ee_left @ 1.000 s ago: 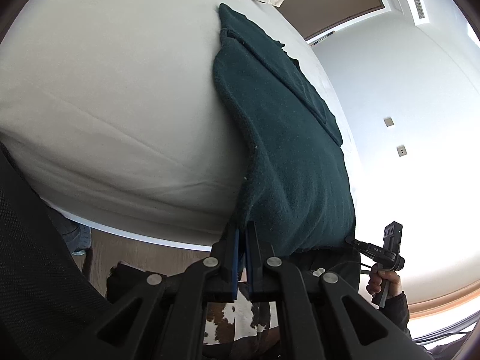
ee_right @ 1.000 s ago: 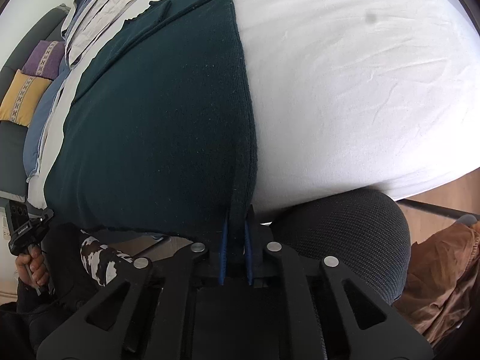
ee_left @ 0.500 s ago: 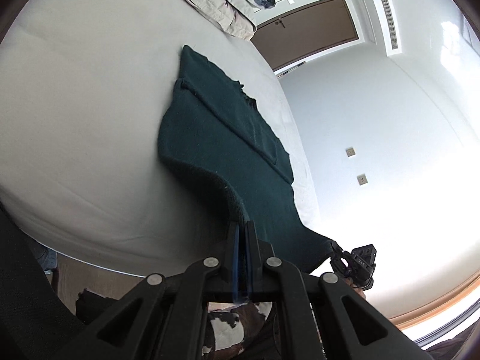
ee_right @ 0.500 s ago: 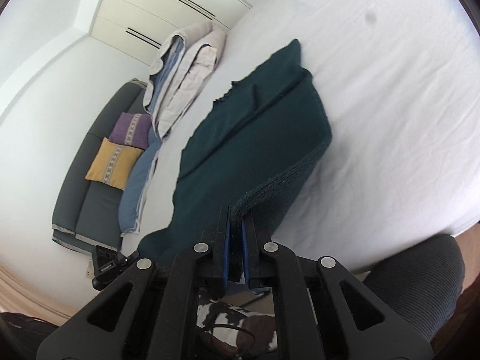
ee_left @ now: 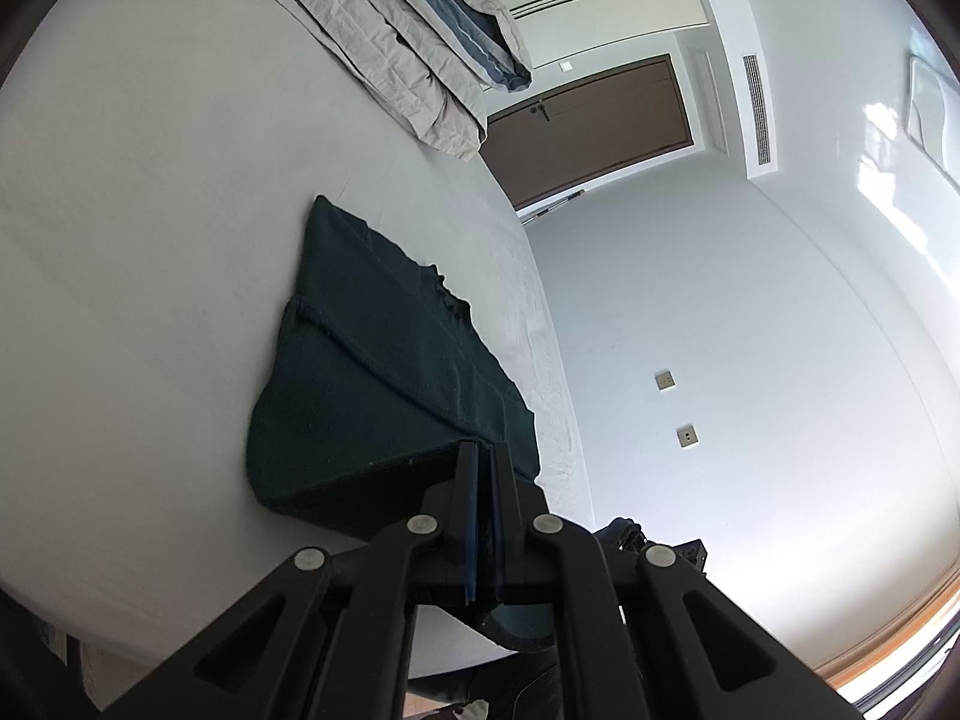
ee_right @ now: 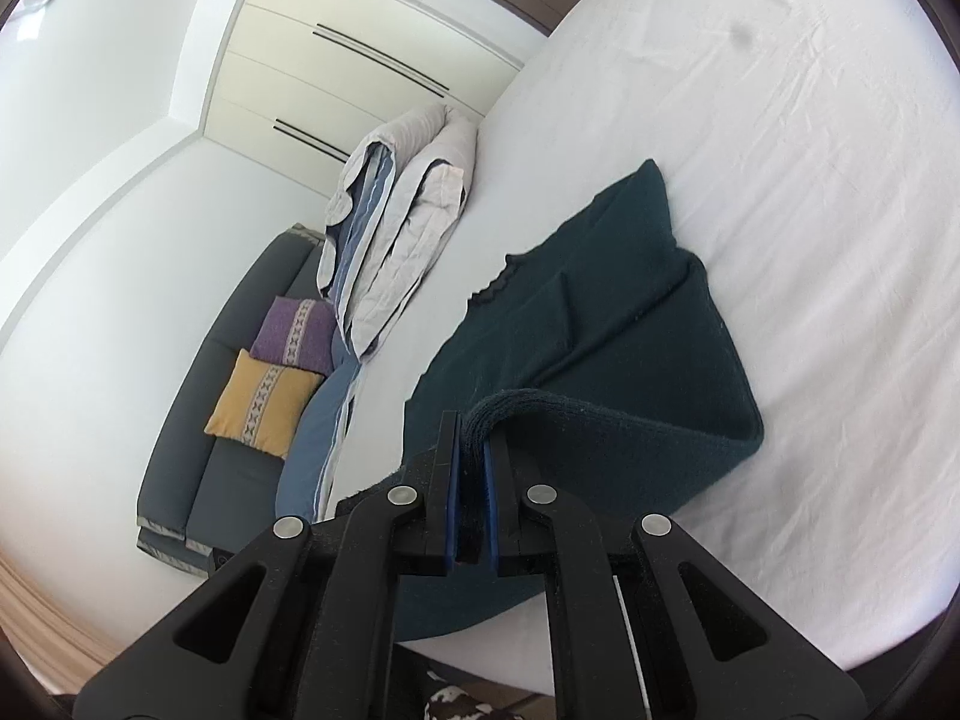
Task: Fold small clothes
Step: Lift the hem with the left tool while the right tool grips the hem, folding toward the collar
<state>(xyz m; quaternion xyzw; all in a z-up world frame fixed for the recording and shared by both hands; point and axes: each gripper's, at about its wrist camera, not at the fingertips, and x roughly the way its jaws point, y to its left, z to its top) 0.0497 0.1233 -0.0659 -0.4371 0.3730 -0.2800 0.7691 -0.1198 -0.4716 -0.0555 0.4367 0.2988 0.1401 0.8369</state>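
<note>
A dark green knitted garment point(ee_left: 384, 372) point(ee_right: 606, 336) lies on the white bed point(ee_left: 132, 252) point(ee_right: 810, 192), its near hem lifted off the sheet. My left gripper point(ee_left: 483, 462) is shut on one near corner of that hem. My right gripper point(ee_right: 473, 438) is shut on the other near corner, where the ribbed edge bunches between the blue pads. The raised hem curls back over the part still lying flat. The far end with the neckline rests on the bed.
A folded beige and blue duvet point(ee_left: 396, 42) point(ee_right: 396, 222) lies at the far end of the bed. A grey sofa point(ee_right: 210, 438) with a purple and a yellow cushion point(ee_right: 261, 402) stands beside the bed. A brown door point(ee_left: 594, 126) and white wardrobe point(ee_right: 360, 42) are beyond.
Both grippers have risen and moved over the bed with the hem, which hung off the near edge before. The garment now folds back over itself and both views tilt up toward the room.
</note>
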